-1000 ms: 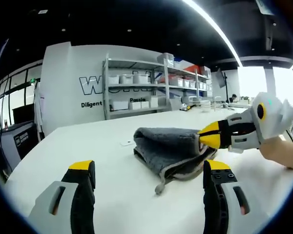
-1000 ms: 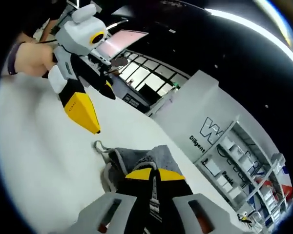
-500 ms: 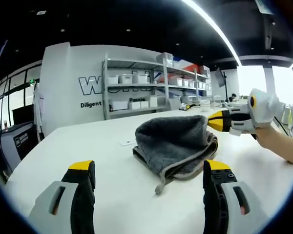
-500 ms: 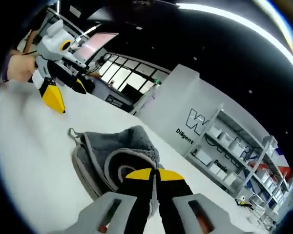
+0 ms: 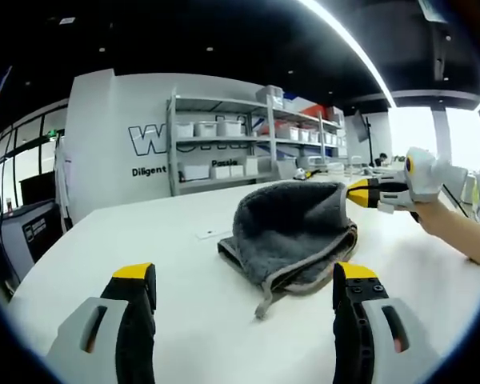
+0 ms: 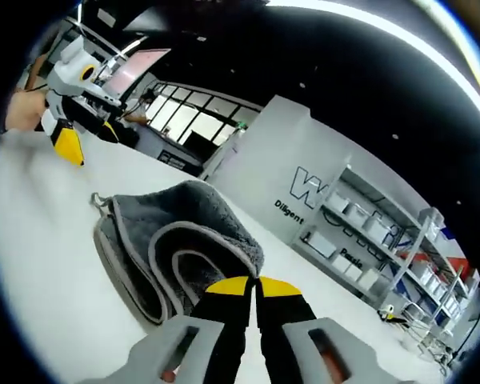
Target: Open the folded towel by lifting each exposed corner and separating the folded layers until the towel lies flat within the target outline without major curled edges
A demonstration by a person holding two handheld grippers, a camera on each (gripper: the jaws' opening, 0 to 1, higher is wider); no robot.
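Note:
A grey folded towel [image 5: 292,232] lies on the white table [image 5: 176,264], its top layer lifted into a peak at its right corner. My right gripper [image 5: 360,193], coming in from the right, is shut on that raised corner. In the right gripper view its yellow-tipped jaws [image 6: 253,286] are pinched together over the towel's [image 6: 168,240] curled layers. My left gripper [image 5: 244,276] stands open near the table's front, short of the towel, with nothing between its fingers. It also appears far left as the left gripper [image 6: 64,140].
Metal shelves [image 5: 248,144] with white bins stand behind the table against a white wall with lettering. A small hanging loop [image 5: 262,308] trails from the towel's near edge. A person's forearm [image 5: 456,232] reaches in from the right.
The right gripper has lifted the towel's corner up and to the right, so the top layer now stands in a peak. The left gripper has stayed still.

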